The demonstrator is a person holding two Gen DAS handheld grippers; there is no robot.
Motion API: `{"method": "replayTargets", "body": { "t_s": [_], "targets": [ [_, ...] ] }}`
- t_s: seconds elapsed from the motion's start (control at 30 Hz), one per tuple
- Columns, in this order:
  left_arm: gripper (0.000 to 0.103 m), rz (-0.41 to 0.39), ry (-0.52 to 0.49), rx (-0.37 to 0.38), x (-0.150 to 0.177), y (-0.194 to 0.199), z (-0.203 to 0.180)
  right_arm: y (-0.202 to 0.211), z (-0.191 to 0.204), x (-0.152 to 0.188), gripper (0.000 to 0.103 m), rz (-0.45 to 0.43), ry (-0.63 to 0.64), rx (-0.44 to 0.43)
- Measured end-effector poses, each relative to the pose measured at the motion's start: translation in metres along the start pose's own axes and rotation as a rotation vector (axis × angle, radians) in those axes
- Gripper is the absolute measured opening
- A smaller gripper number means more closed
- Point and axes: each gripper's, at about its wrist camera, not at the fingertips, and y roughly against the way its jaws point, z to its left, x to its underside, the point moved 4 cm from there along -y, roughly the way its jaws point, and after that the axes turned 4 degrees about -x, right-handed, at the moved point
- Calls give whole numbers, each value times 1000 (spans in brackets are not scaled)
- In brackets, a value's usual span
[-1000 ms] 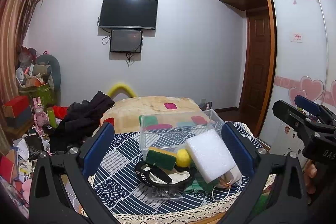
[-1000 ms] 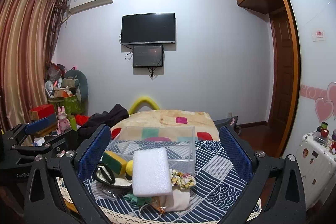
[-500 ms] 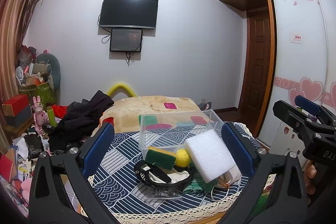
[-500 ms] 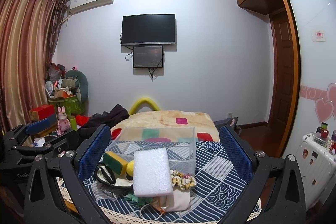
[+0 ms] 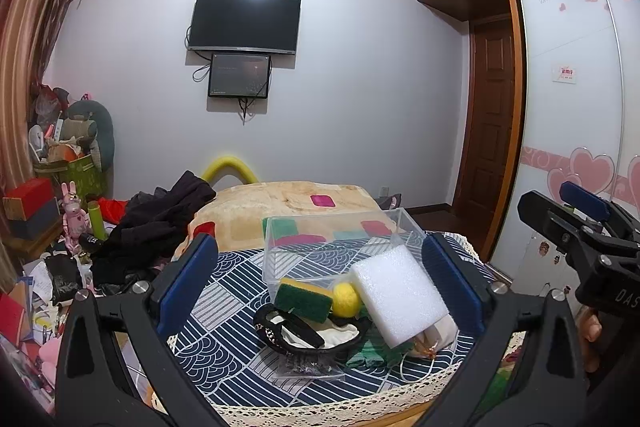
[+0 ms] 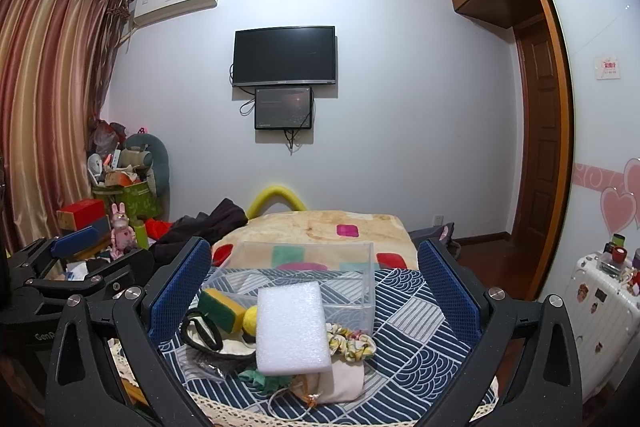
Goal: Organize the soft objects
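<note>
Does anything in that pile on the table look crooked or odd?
Yes: the white foam block lies tilted atop a cloth pouch and other soft items, while the clear box behind holds nothing.

A home bedroom: a bed [image 6: 320, 227] with a patterned blanket fills the centre, a television [image 6: 284, 55] hangs on the wall above it, striped curtains [image 6: 44, 107] run down the left, and a heart-decorated wardrobe [image 5: 576, 107] stands on the right.
</note>
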Motion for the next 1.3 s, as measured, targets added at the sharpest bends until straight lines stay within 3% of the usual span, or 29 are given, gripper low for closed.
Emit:
{"method": "replayTargets", "body": {
  "t_s": [0.83, 1.3],
  "targets": [
    [103, 0, 7, -1, -1, 3, 5, -3, 4, 0, 103, 4, -3, -12],
    [101, 100, 23, 12, 22, -37, 19, -41, -4, 31, 103, 135, -47, -43]
  ]
}}
